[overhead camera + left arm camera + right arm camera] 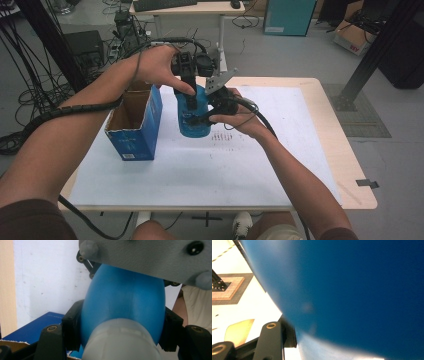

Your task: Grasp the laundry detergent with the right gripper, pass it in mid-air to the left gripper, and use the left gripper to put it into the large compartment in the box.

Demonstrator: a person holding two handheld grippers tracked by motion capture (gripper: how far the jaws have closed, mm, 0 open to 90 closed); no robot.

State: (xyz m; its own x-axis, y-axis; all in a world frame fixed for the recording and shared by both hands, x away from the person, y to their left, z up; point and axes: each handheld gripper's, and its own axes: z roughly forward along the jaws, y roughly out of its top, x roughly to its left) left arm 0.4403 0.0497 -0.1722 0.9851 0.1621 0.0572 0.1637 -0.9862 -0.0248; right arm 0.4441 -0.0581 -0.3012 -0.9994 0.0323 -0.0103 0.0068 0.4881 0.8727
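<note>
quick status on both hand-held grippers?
Left hand-held gripper: closed on the blue bottle.
Right hand-held gripper: against the blue bottle; open or closed cannot be told.

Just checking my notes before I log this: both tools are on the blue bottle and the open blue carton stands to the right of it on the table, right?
Not quite. In the high view the open blue carton stands to the left of the blue bottle, not the right. The rest holds: the left tool and the right tool are both on the bottle.
</note>
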